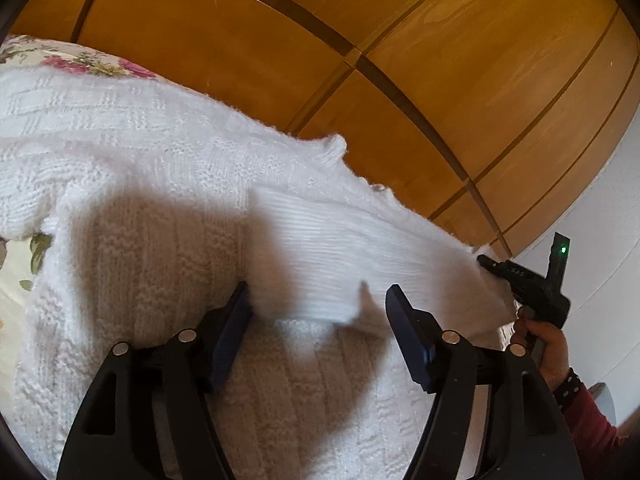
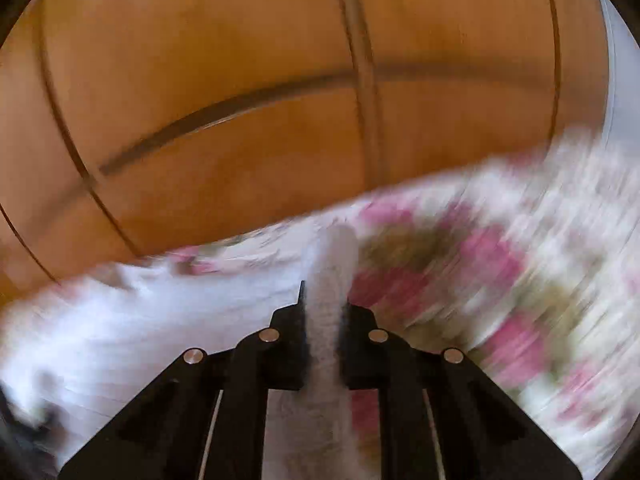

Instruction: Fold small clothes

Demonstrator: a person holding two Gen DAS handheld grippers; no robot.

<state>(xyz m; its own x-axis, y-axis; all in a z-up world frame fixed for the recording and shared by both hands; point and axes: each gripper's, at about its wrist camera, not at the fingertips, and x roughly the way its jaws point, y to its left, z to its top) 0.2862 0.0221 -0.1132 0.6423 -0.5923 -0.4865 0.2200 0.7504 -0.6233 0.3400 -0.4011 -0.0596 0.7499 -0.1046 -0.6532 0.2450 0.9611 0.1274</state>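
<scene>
A white knitted sweater (image 1: pixel 160 184) lies across my floral bedspread (image 2: pixel 500 264) before wooden wardrobe doors (image 1: pixel 360 40). My right gripper (image 2: pixel 324 312) pinches a strip of its knit; my left gripper (image 1: pixel 316 304) hovers released above the sweater.

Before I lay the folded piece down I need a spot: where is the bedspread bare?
Bare floral bedspread shows to the right of the right gripper, which is shut on the white knitted sweater, though that view is blurred. A small strip lies bare at the sweater's left edge. Around the open left gripper it is all knit.
</scene>
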